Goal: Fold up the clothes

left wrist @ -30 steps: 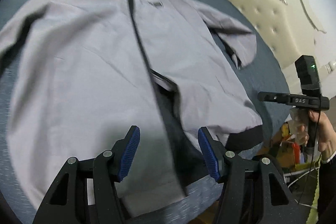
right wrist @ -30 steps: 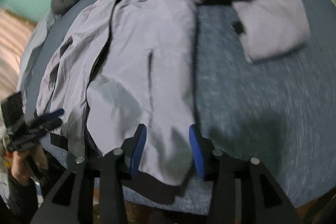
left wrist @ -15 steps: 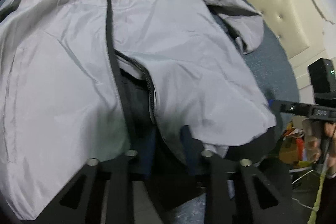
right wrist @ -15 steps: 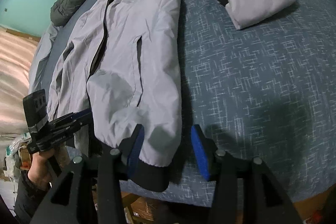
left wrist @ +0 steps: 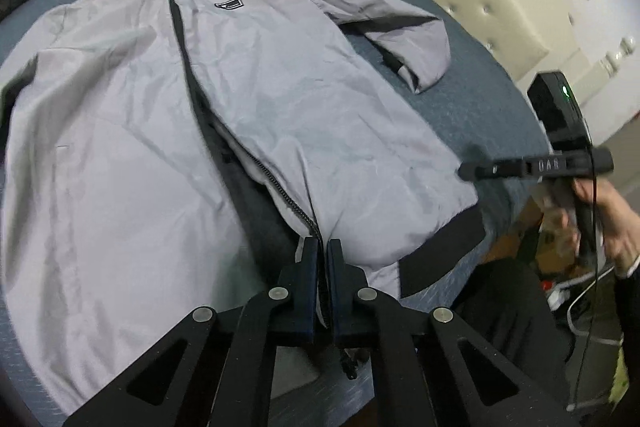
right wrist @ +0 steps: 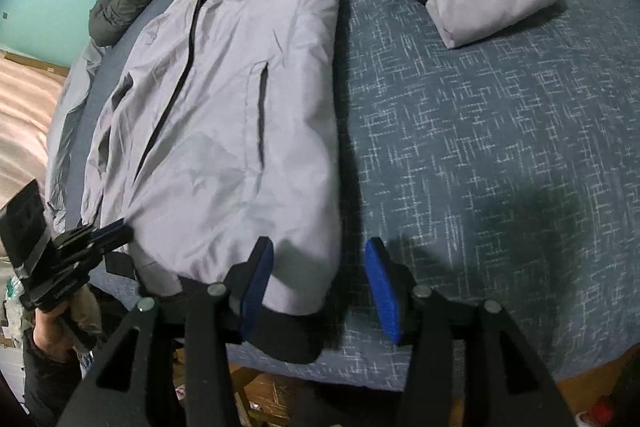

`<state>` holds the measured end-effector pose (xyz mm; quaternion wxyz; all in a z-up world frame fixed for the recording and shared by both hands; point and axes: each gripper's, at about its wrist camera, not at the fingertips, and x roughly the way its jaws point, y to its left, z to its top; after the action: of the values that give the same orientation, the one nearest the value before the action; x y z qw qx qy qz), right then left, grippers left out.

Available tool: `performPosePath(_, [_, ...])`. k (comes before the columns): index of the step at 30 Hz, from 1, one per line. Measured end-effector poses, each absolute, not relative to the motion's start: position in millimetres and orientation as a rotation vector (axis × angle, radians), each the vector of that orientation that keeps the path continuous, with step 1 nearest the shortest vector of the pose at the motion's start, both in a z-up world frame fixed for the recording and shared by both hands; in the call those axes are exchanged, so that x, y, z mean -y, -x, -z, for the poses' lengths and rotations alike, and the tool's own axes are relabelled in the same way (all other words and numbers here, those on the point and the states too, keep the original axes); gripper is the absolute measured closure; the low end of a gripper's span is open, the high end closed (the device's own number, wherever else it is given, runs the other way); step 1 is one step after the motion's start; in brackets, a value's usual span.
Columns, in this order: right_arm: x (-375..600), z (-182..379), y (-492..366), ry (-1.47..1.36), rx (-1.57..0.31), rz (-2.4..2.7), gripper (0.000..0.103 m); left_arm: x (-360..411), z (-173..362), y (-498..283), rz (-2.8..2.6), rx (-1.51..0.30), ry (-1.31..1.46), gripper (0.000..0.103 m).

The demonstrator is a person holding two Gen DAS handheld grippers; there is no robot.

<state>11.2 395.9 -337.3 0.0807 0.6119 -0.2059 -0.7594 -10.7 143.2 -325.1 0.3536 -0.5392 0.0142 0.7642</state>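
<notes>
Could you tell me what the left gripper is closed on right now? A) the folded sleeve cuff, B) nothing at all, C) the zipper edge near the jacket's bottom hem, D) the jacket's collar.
C: the left gripper has its fingers pressed together over the zipper edge of the grey jacket, just above the black hem band.

Both grippers: black frames with triangular cutouts, silver pivot screws, blue ribbed finger pads [right wrist: 382, 291]; right gripper [left wrist: 472, 171] unit shows green LED, black cable; dark sleeves.
</notes>
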Motion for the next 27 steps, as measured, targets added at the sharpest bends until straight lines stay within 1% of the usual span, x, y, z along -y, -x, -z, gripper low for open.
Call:
performPosePath(4, [-394.8, 348.1, -5.7, -1.839, 0.703, 2.218, 0.048, -126.6, 334.3, 14.5, -1.992, -0.038, 1.442, 0.099])
performPosePath(8, [-388.6, 363.5, -4.1, -1.876, 0.744, 2.183, 0.048, -116.1, 344.3, 16.9, -2.004, -0.011, 1.478, 0.099])
performPosePath(14, [-382.1, 365.1, -6.3, -1.856, 0.732, 2.185, 0.048, -107.5, 340.7, 15.2, -2.027, 0.003, 1.481, 0.099])
performPosePath(15, [-381.3, 363.4, -8.1, -1.845, 0.723, 2.192, 0.052, -102.7, 339.5, 16.7, -2.044, 0.005, 1.486, 0.098])
performPosePath(16, [-380.4, 361.7, -9.9, -1.834, 0.714, 2.199, 0.066, -92.8, 338.1, 17.8, -2.064, 0.009, 1.498, 0.096])
performPosePath(18, [-378.7, 358.3, -13.5, -1.811, 0.695, 2.213, 0.084, -70.4, 335.8, 20.4, -2.107, 0.018, 1.528, 0.090])
performPosePath(20, [-377.0, 354.9, -17.0, -1.788, 0.677, 2.227, 0.090, -48.0, 333.5, 22.9, -2.150, 0.028, 1.558, 0.072])
performPosePath(22, [-375.3, 351.5, -20.6, -1.766, 0.658, 2.240, 0.093, -21.3, 330.6, 21.9, -2.192, 0.033, 1.576, 0.065])
performPosePath(25, [-381.3, 337.6, -26.9, -1.737, 0.652, 2.278, 0.094, 22.4, 329.3, 19.9, -2.252, 0.067, 1.604, 0.061])
performPosePath(27, [-385.1, 332.2, -31.7, -1.741, 0.631, 2.304, 0.095, 49.2, 329.6, 18.3, -2.290, 0.094, 1.624, 0.060])
